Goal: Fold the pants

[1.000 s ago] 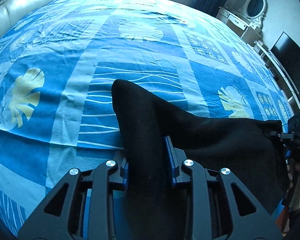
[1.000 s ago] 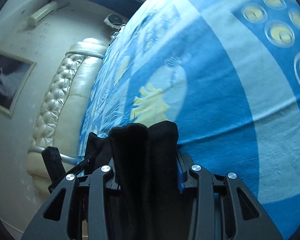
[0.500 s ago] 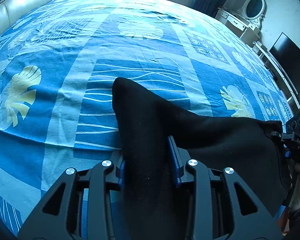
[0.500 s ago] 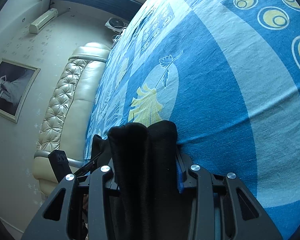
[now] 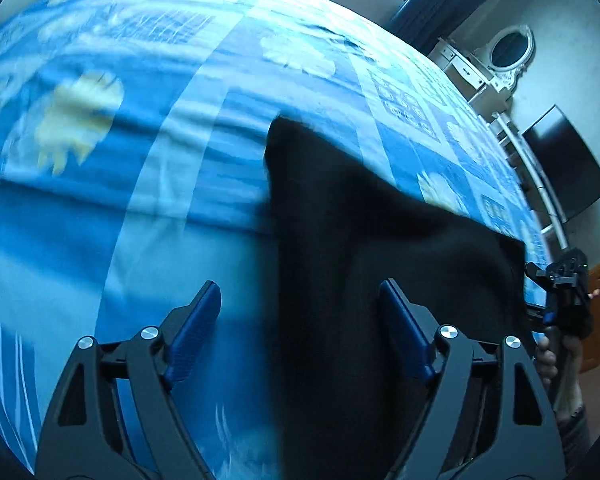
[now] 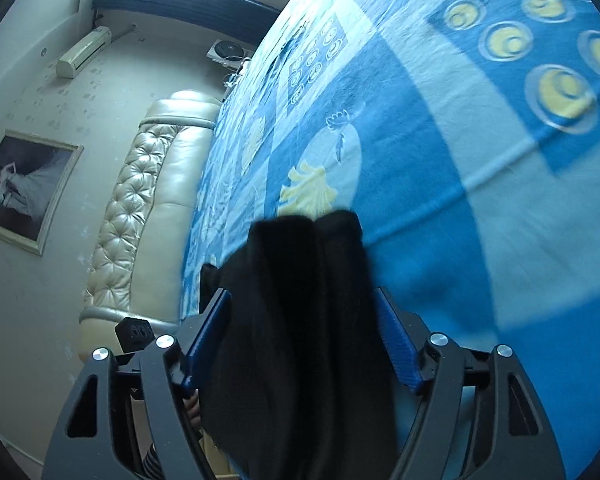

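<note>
The black pants (image 5: 340, 240) lie bunched on the blue patterned bed sheet (image 5: 100, 160), stretching from my left gripper toward the right one. My left gripper (image 5: 300, 304) is open, its blue pads (image 5: 196, 320) spread wide; the cloth lies loose between them, against the right pad. My right gripper (image 6: 302, 308) is also open, with a thick fold of the pants (image 6: 300, 300) lying between its spread pads (image 6: 396, 344). The right gripper also shows at the far right of the left wrist view (image 5: 564, 280).
A cream tufted headboard (image 6: 140, 208) runs along the bed's far side. A white dresser with an oval mirror (image 5: 500, 60) and a dark TV screen (image 5: 564, 164) stand beyond the bed. A framed picture (image 6: 24, 188) hangs on the wall.
Both grippers were shut on the pants and have opened. The cloth has dropped loose between the pads. The left view has shifted and blurred with motion.
</note>
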Tool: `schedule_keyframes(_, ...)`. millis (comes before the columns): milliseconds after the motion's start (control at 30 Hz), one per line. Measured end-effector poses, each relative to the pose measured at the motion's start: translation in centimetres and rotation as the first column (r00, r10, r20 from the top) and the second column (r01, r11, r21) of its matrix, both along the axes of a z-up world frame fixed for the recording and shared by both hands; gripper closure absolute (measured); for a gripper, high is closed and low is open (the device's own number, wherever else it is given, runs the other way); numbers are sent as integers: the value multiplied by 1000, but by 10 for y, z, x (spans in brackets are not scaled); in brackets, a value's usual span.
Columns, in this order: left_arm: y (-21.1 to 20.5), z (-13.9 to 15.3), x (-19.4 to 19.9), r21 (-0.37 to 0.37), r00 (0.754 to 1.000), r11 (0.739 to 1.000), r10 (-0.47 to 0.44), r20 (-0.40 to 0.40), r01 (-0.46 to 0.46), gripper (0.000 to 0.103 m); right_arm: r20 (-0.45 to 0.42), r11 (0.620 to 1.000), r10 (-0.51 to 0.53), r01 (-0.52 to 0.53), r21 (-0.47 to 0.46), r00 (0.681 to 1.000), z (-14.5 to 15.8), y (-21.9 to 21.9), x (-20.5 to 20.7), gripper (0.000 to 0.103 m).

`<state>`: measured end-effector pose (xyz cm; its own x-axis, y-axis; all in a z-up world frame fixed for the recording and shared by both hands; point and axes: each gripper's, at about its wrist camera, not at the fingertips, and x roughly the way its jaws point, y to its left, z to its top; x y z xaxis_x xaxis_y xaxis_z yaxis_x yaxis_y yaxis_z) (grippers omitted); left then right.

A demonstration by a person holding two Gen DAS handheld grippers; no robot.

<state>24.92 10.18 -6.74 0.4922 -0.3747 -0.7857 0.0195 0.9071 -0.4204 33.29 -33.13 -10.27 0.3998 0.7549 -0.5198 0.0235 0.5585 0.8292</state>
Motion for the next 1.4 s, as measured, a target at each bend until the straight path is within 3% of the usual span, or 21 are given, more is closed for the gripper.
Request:
schedule_keyframes(167,10,-9,-53,-168,999,985,20,-46,-28,18,-24,1000,4,-3,30,1000,-6,-9,-42,29)
schedule_keyframes(400,-7,-13,-84,-236,998,972,-12,-56,-1,17,-5,1000,-2,2,14,1000,-9,0,-69,25)
schedule_keyframes(600,-17,-17,-81,-251,999,968,10,-52,-23,17,-8,1000,-10,10,4,1000,-11,11,-66,22)
schedule_keyframes(667,-19,-18,-79,-248,999,968,17,-50,-29,21,-4,1000,-11,11,-18,1000,-11,14,-68,26)
schedule_keyframes(700,-21,-18,-79,-229,998,973,20,-51,-31,36,-14,999,-19,18,-46,1000,-13,15,-68,44)
schedule_keyframes(733,-23,-18,-79,-212,998,977,22,-54,-33,43,-28,999,-18,17,-51,999,-15,16,-68,55)
schedule_keyframes(833,-27,-10,-82,-179,999,984,20,-47,-28,60,-30,999,-37,37,2,999,-16,9,-72,63)
schedule_keyframes(933,-27,0,-84,-165,999,986,18,-48,-26,68,-20,999,-39,40,37,999,-9,6,-78,67)
schedule_keyframes(1133,-26,12,-105,-179,998,984,18,-57,-28,69,-10,998,-11,11,59,1000,6,3,-100,68)
schedule_keyframes(1400,-23,-3,-128,-170,998,985,-11,-67,-1,68,-81,998,5,0,59,997,-20,-3,-124,68)
